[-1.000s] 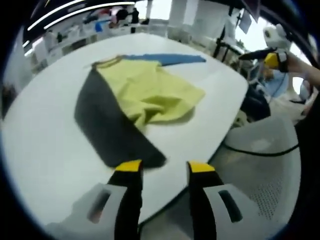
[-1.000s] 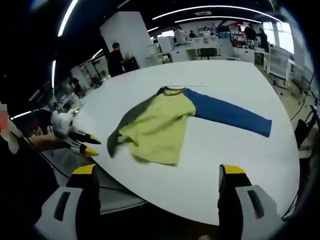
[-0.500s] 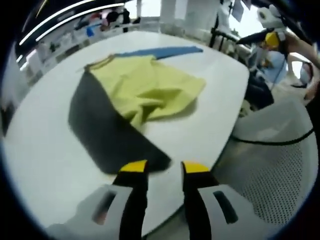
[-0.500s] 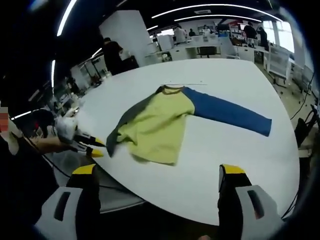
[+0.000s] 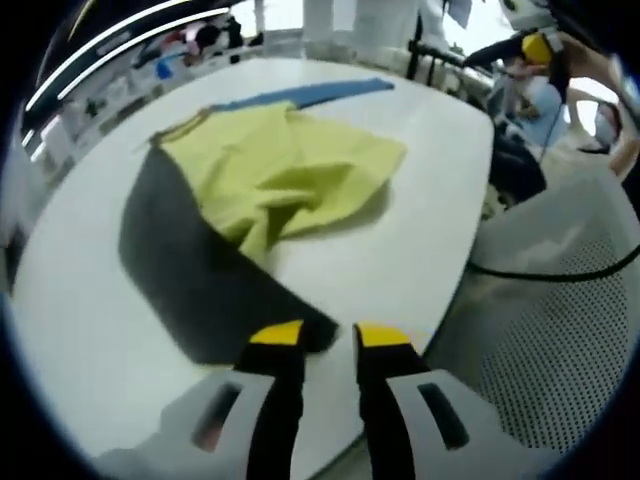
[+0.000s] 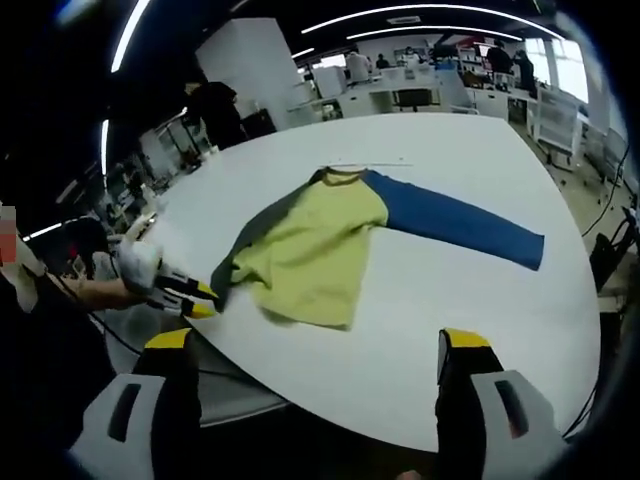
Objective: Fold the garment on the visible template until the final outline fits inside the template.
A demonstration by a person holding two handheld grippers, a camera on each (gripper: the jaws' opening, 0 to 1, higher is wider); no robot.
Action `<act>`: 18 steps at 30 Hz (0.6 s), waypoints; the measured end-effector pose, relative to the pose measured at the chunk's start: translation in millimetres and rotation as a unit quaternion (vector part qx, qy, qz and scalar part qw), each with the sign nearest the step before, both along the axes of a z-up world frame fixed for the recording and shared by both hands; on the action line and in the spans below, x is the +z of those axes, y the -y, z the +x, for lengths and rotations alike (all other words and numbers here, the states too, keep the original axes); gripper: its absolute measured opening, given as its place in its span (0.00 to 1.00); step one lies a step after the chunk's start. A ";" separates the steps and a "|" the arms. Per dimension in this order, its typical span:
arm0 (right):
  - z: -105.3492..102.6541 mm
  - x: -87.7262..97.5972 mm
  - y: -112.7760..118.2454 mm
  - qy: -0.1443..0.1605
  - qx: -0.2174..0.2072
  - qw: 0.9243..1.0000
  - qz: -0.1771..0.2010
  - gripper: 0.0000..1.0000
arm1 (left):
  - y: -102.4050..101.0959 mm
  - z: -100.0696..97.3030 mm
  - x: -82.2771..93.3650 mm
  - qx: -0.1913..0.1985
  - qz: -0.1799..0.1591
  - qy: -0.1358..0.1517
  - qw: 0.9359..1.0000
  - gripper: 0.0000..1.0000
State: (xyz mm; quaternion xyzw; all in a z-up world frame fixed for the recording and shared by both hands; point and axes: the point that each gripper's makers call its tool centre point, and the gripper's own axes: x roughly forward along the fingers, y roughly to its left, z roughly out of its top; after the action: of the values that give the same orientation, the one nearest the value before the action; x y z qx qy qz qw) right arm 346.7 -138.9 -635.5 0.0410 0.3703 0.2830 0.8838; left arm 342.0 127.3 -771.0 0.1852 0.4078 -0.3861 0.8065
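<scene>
A long-sleeved shirt lies on the white table (image 6: 470, 320): yellow body (image 6: 312, 248), blue sleeve (image 6: 455, 222) stretched out flat, dark grey sleeve (image 6: 258, 228). In the left gripper view the yellow body (image 5: 290, 165) is rumpled, and the dark grey sleeve (image 5: 185, 265) runs toward my left gripper (image 5: 328, 337). Its jaws stand a narrow gap apart around the cuff end (image 5: 312, 333), at the table's edge. The right gripper view shows the left gripper (image 6: 200, 293) at that cuff. My right gripper (image 6: 318, 345) hangs wide open off the near table edge, holding nothing; it also appears far off (image 5: 535, 45).
A white mesh chair (image 5: 545, 340) and a black cable (image 5: 530, 272) sit just past the table edge beside my left gripper. Desks, monitors and people stand in the background (image 6: 420, 75). Bare table (image 5: 425, 225) surrounds the shirt.
My left gripper has moved forward to the dark sleeve's cuff and its jaws have narrowed around it. The right gripper has held still and wide open.
</scene>
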 end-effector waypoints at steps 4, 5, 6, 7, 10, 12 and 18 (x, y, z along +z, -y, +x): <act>0.9 -1.5 0.1 -0.002 0.000 1.000 0.000 1.00 | 1.9 -0.2 -4.3 -0.007 0.006 -0.001 1.000 0.15; 1.1 -1.8 0.5 -0.002 0.000 1.000 0.000 1.00 | 1.6 0.1 -5.6 -0.008 0.009 -0.001 1.000 0.15; 1.1 -1.9 0.8 -0.003 -0.001 1.000 0.001 1.00 | 1.3 0.3 -6.4 -0.009 0.010 -0.001 1.000 0.14; 1.0 -1.9 1.4 -0.003 -0.003 1.000 0.002 1.00 | 1.2 0.8 -7.7 -0.010 0.012 -0.001 1.000 0.14; 1.5 -3.0 4.1 -0.004 -0.006 1.000 0.001 1.00 | 1.8 1.5 -10.6 -0.014 0.017 -0.002 1.000 0.13; 1.7 -4.0 5.5 -0.006 -0.008 1.000 0.001 1.00 | 1.5 3.2 -11.2 -0.015 0.021 0.001 1.000 0.12; 2.1 -6.0 6.2 -0.009 -0.009 1.000 0.001 1.00 | 0.2 8.8 -10.9 -0.008 0.027 0.000 1.000 0.05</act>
State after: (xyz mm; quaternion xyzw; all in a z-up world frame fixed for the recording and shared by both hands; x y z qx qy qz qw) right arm 348.8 -145.2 -641.5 0.0477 0.3775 0.2751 0.8829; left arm 350.9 127.1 -781.9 0.2102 0.4166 -0.3810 0.7982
